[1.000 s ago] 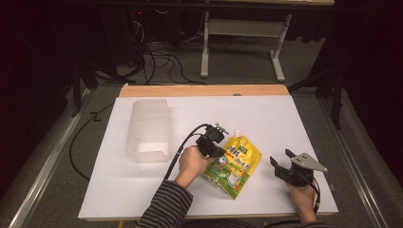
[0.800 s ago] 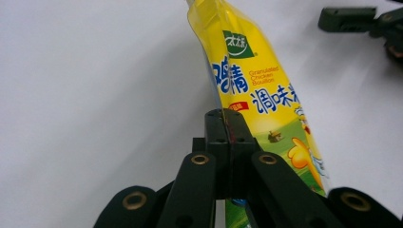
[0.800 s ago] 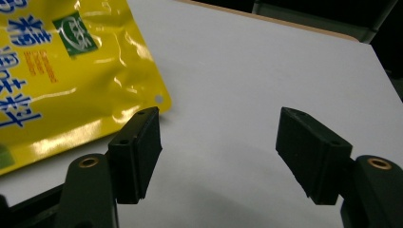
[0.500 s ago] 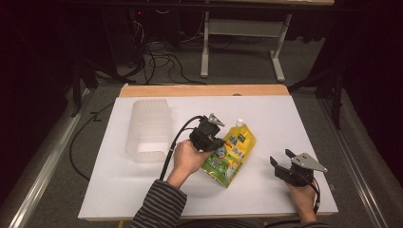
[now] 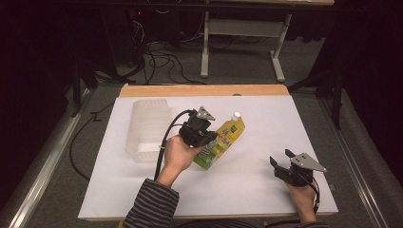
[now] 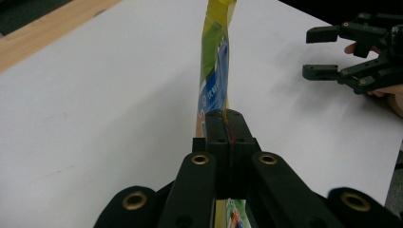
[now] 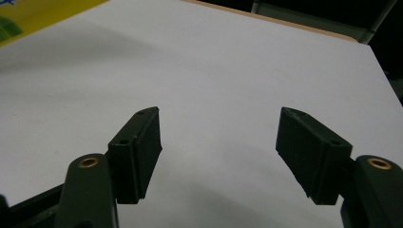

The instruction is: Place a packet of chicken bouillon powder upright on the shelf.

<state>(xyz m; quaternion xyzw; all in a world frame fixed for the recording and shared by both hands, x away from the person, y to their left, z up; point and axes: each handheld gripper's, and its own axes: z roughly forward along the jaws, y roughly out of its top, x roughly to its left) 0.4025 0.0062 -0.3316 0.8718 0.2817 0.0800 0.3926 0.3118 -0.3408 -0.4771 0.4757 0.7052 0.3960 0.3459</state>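
A yellow and green spouted pouch (image 5: 228, 134) with a white cap is lifted off the white table sheet, tilted with its cap toward the far side. My left gripper (image 5: 205, 137) is shut on the pouch's lower edge. In the left gripper view the pouch (image 6: 215, 71) stands edge-on, pinched between the closed jaws of that gripper (image 6: 227, 129). My right gripper (image 5: 281, 162) rests low at the front right, open and holding nothing. In the right gripper view its fingers (image 7: 137, 152) stand wide apart over bare sheet, and a corner of the pouch (image 7: 28, 14) shows at top left.
A clear plastic container (image 5: 147, 127) lies on the sheet just left of my left hand. The table's wooden far edge (image 5: 204, 90) runs behind. Cables and a desk frame (image 5: 237, 47) are on the floor beyond. The right gripper (image 6: 332, 52) appears at the left gripper view's right.
My left gripper has carried the pouch up and to the left, toward the container, turning it more on edge. The right gripper has stayed put and open.
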